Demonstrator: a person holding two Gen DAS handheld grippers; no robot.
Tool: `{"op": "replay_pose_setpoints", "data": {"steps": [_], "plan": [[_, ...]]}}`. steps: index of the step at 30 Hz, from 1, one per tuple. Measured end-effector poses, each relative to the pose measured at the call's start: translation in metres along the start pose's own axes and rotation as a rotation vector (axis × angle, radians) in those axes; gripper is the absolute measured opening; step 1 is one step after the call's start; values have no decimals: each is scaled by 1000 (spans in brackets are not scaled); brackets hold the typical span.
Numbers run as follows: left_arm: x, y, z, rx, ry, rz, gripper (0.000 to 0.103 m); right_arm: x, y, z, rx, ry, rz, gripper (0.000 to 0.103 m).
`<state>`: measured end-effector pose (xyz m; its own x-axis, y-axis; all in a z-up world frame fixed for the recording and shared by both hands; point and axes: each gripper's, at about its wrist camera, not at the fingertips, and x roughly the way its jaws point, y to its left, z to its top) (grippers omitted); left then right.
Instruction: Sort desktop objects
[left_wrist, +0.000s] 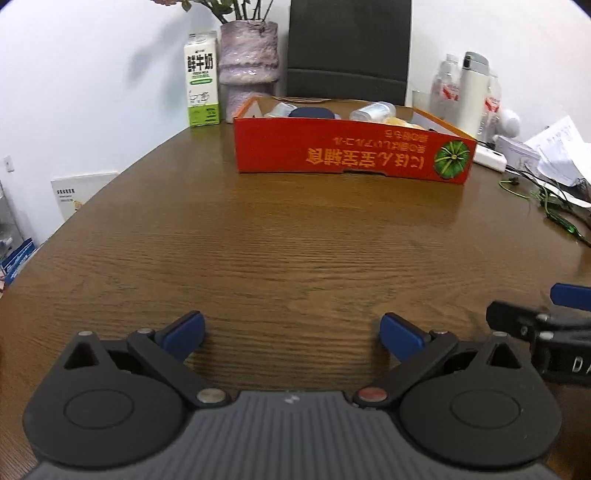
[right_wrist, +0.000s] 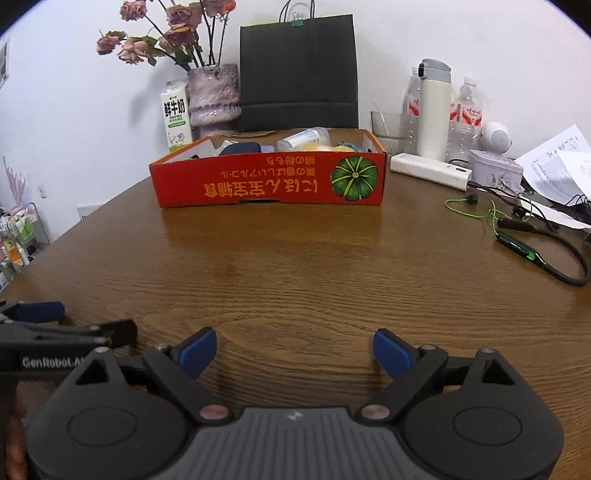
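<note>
On table (right_wrist: 295, 266): 1 red box (right_wrist: 269, 181), 2 empty grippers, fingers apart.

Both cameras sit low over counter (left_wrist: 295, 240), looking forward and down past own tool. Left view sits left of right one. Both see red box (left_wrist: 351, 151) far ahead, milk carton (right_wrist: 176, 117), vase (right_wrist: 213, 96).

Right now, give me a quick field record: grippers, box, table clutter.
left gripper: open, nothing between the jaws, low over the table
right gripper: open, nothing held
red box: far side of the table, holds several items
clutter: green cable, papers, bottles on the right
</note>
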<state>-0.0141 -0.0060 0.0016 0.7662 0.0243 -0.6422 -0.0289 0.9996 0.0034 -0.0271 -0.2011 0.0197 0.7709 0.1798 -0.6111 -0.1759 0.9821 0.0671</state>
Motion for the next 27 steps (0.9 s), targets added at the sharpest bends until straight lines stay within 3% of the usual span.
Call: {"op": "replay_pose_setpoints", "data": {"steps": [4, 8, 27], "plan": [[2, 0, 1, 5, 3, -2, 103, 5, 9, 0, -40, -2, -32, 94], [2, -1, 1, 4, 4, 4, 103, 14, 8, 2, -33, 41, -33, 103], [5, 1, 3, 2, 5, 3, 103, 13, 9, 0, -30, 46, -41, 103]]}}
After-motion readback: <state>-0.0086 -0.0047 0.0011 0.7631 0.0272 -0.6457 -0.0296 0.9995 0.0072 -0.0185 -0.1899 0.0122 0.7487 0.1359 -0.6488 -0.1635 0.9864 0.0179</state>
